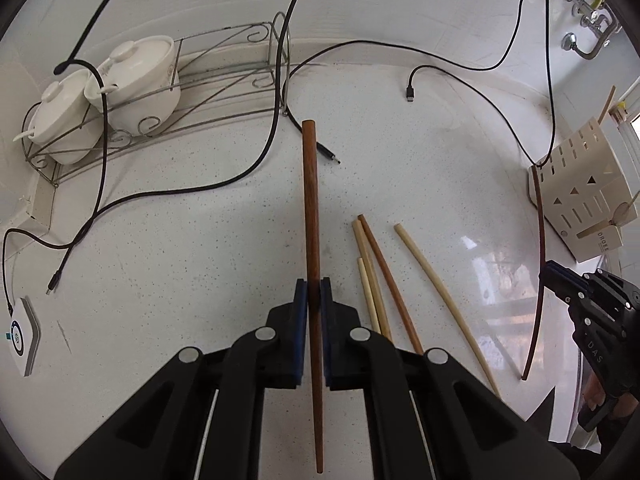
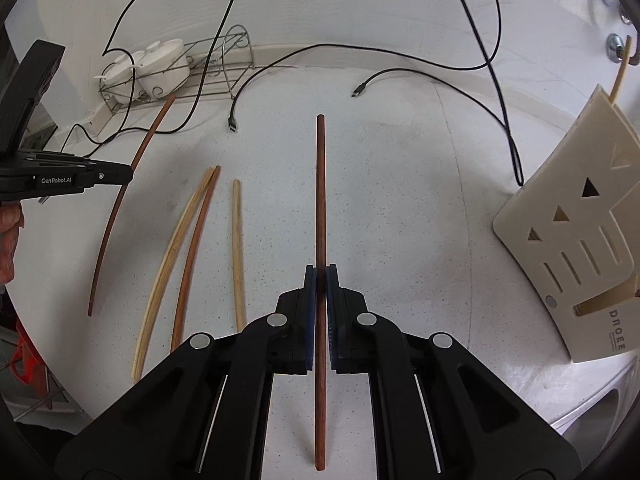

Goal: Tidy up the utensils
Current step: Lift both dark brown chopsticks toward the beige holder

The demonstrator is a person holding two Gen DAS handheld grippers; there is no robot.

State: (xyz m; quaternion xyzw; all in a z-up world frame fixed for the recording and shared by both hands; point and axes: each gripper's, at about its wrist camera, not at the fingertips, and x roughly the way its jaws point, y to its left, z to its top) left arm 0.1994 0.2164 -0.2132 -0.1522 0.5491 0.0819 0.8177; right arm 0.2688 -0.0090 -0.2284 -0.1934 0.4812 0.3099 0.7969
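each hand carries a tool, and each tool pinches one dark brown chopstick. the left tool [image 1: 314, 296] has its blue pads pressed against the left chopstick [image 1: 310, 200], which runs straight out ahead between the fingers and back under the tool body, lifted off the white speckled surface [image 1: 180, 240]. the right tool [image 2: 321, 280] grips the right chopstick [image 2: 321, 184] the same way, the stick centred in the narrow gap and pointing forward, its far end ahead of the tips.

from the left wrist view, the right tool sits far off to the right, with its chopstick seen as a thin dark curve hanging down past it. from the right wrist view, the left tool is off to the left, its stick slanting across.

between the two tools, four loose chopsticks lie flat on the surface: a pale pair [image 1: 370, 276] just right of the left tool, touching side by side, a reddish-brown one [image 1: 390, 280] leaning against them, and a single pale chopstick [image 1: 444, 300] a little further right, apart from the rest.

to the right of the right tool stands a cream utensil holder [image 2: 576, 248] with slots and triangle cutouts, and a pale stick pokes up from its top. ahead and left of both tools, a wire rack [image 1: 224, 92] holds white lidded pots [image 1: 136, 80]. black cables [image 1: 240, 172] trail across the surface ahead.
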